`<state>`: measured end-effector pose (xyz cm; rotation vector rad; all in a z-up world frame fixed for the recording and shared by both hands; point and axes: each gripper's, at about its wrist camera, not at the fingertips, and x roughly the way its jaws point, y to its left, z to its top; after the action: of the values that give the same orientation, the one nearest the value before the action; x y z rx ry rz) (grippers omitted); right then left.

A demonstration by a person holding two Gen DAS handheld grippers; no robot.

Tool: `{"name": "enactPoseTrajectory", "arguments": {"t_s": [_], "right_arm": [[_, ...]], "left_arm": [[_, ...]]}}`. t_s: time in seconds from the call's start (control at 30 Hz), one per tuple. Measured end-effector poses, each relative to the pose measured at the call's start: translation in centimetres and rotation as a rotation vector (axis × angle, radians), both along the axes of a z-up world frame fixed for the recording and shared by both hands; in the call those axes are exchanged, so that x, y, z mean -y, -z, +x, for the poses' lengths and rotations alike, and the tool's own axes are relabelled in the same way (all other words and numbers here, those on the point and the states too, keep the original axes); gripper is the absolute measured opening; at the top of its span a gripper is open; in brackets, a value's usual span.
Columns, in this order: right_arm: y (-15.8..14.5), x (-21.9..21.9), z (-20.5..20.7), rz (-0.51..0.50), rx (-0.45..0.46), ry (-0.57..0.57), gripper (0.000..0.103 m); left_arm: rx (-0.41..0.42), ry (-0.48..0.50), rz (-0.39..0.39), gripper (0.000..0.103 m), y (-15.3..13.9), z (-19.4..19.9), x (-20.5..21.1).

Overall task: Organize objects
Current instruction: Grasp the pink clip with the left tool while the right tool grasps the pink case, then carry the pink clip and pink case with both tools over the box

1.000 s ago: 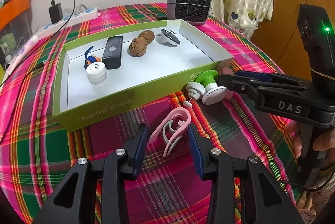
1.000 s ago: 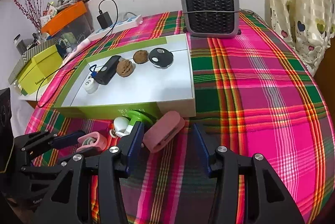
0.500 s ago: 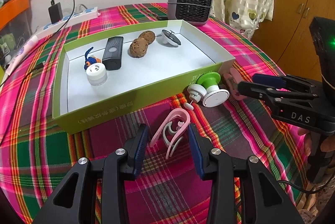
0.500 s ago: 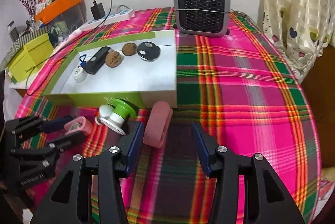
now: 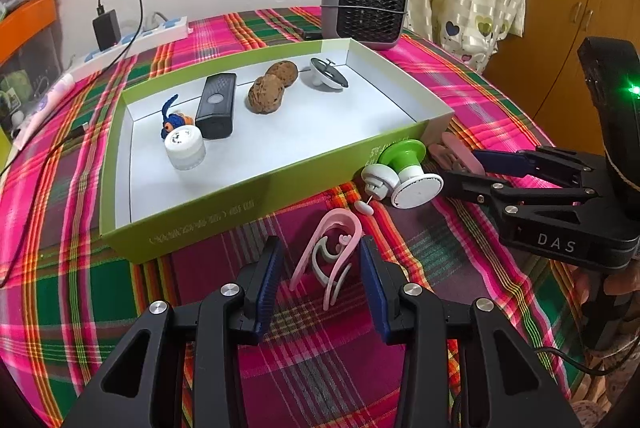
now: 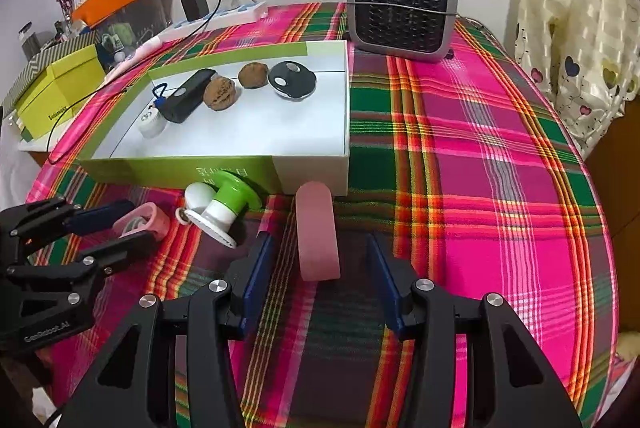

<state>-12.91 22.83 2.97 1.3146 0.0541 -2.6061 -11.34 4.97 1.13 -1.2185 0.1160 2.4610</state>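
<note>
Plaid cloth covers the table. Low in the left wrist view, the left gripper stands spread around a pink clip, its pads not touching it. Low in the right wrist view, the right gripper stands spread around a pink case without pressing it. Both things lie just outside the green box, which fills the middle of the left view.

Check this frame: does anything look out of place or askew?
Three items sit outside the green box: a pink clip, a tipped green-and-white gadget against its wall, and a pink case. Nothing looks spilled or damaged.
</note>
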Motion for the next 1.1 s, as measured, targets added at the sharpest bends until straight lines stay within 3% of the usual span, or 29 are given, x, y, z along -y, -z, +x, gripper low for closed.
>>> {"name": "enactPoseTrajectory", "arguments": {"t_s": [0.37,0.53,0.67,0.83,0.97,1.1], "right_arm": [[0.06,0.14,0.08,0.016,-0.019,-0.004,0.049],[0.09,0.20,0.23,0.027,-0.028,-0.001,0.047],[0.05,-0.16,0.24,0.024,-0.030,0.011,0.037],[0.06,-0.27,0.34,0.023,-0.033,0.012,0.034],[0.06,-0.38,0.33,0.019,-0.034,0.012,0.022],[0.06,-0.44,0.34,0.016,-0.034,0.012,0.019]], "left_arm": [[-0.019,-0.008,-0.012,0.037,0.06,-0.11,-0.37],[-0.028,-0.015,-0.028,0.025,0.00,-0.21,-0.42],[-0.028,-0.014,-0.030,0.022,0.01,-0.20,-0.44],[-0.029,-0.014,-0.029,0.022,0.02,-0.19,-0.47],[-0.028,-0.015,-0.028,0.021,0.03,-0.17,-0.45],[-0.029,-0.016,-0.028,0.021,0.02,-0.19,-0.42]]}}
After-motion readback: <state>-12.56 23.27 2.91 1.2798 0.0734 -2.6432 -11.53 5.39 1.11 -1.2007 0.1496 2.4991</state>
